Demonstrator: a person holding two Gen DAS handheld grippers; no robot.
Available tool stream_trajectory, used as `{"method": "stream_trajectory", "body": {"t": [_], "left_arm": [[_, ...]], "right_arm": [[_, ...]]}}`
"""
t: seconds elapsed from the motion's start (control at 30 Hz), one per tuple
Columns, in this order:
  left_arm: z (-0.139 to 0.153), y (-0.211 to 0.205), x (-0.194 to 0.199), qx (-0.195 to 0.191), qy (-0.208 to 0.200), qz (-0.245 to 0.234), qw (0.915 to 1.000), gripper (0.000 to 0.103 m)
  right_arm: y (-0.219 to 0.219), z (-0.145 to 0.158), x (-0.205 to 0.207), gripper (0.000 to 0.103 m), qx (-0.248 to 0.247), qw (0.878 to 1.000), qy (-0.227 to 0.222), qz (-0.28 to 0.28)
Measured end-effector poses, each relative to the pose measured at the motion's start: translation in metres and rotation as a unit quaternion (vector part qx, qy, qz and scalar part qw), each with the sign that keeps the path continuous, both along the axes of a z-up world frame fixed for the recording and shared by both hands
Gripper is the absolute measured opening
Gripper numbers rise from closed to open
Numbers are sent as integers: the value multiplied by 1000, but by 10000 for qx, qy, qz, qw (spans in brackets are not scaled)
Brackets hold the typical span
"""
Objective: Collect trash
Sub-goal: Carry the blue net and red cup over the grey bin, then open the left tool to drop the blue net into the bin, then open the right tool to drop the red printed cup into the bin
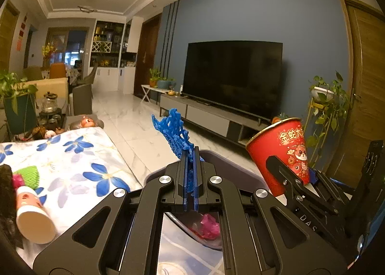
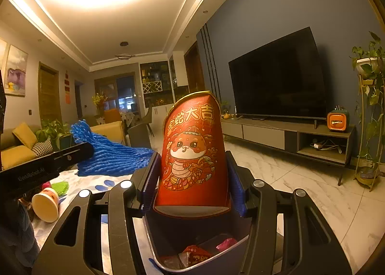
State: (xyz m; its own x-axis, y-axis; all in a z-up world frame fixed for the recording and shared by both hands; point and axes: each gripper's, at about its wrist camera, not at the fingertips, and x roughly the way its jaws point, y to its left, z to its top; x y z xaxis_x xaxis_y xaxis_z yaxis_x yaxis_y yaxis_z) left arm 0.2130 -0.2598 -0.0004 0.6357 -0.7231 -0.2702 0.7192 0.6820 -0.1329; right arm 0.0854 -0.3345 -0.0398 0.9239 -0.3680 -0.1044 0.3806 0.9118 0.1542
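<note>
Two cups (image 1: 33,217) on floral table (image 1: 72,164).

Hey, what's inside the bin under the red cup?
The bin holds pink and red wrappers. The red cup and right hand-held gripper hide the rest.

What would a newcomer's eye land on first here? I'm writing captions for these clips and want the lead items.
The red paper cup with the cartoon print fills the middle of the right wrist view, squeezed by the right gripper above the trash bin. Next comes the bright blue foam net, pinched in the left gripper beside it. Behind both, a large dark TV on the blue wall.
</note>
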Motion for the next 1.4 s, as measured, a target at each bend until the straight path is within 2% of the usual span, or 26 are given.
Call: {"method": "stream_trajectory", "body": {"t": [0.33,0.67,0.7,0.77,0.8,0.83,0.9,0.93,0.97,1.0,1.17,1.4], "left_arm": [[-10,-17,10,8,141,-167,9998,3],[-24,-31,32,69,550,-498,9972,4],[-27,-32,36,117,639,-494,9967,9],[-32,-31,41,200,752,-342,9964,32],[-35,-29,43,189,781,-272,9964,50],[-37,-21,47,90,812,-131,9966,62],[-38,-10,51,-11,831,80,9965,74],[-37,-2,53,-67,866,225,9960,77],[-37,4,55,-111,897,309,9954,79],[-37,13,56,-162,915,439,9947,83],[-36,45,49,-106,739,1064,9915,89],[-34,95,24,-99,366,1925,9806,95]], "right_arm": [[5,5,8,53,45,10000,32,-40],[10,7,14,53,-21,9999,95,-99],[11,7,14,53,-37,9999,112,-100],[14,6,17,54,-39,9998,150,-95],[15,6,18,54,-29,9998,170,-93],[15,5,20,54,-19,9998,189,-90],[15,3,27,55,24,9997,253,-69],[15,1,29,59,52,9996,274,-55],[14,-1,32,73,90,9995,290,-21],[15,-2,34,79,132,9995,286,-32],[17,-3,33,81,191,9994,299,-16],[34,2,18,84,-32,9993,363,52]]}}
